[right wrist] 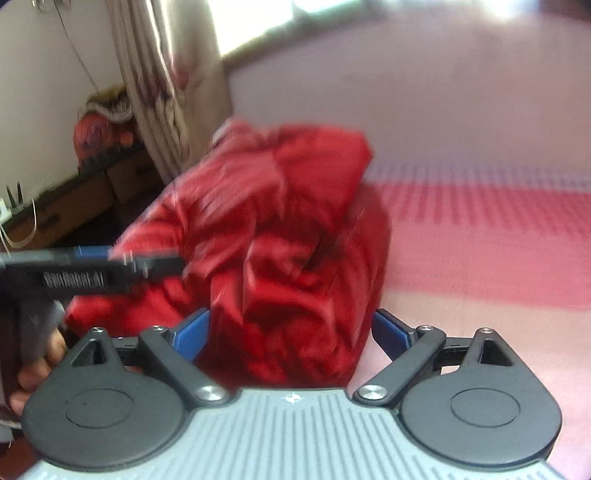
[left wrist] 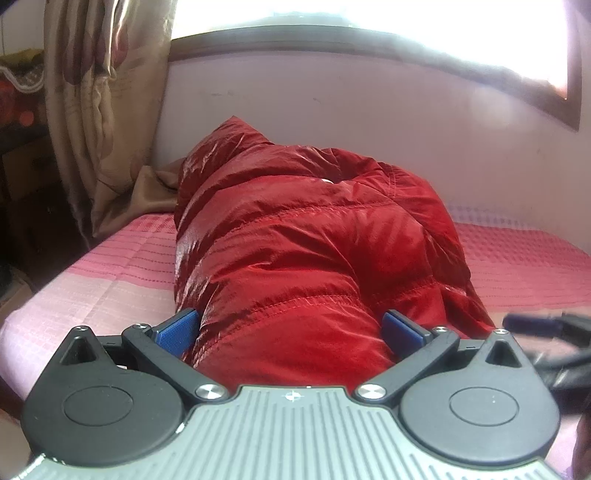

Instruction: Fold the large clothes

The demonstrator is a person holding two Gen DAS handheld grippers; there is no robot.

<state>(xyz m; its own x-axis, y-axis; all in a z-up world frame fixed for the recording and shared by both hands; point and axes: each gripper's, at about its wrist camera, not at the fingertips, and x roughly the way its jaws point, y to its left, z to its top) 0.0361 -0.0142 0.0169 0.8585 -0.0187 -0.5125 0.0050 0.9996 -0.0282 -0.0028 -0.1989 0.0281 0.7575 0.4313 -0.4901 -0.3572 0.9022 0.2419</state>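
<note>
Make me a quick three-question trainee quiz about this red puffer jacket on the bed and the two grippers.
1. True or false: the red jacket lies on a pink bedspread.
2. What hangs left of the window in the left wrist view? A) curtain B) mirror C) shelf
3. Fill in: jacket fabric sits between the wide-open jaws of the left gripper and the ____ gripper.

Key: 1 true; 2 A, the curtain; 3 right.

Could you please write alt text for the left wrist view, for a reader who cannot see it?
The left gripper, wide open, straddles the near end of a bundled red puffer jacket lying on a pink bedspread. A beige curtain and bright window stand behind.
</note>
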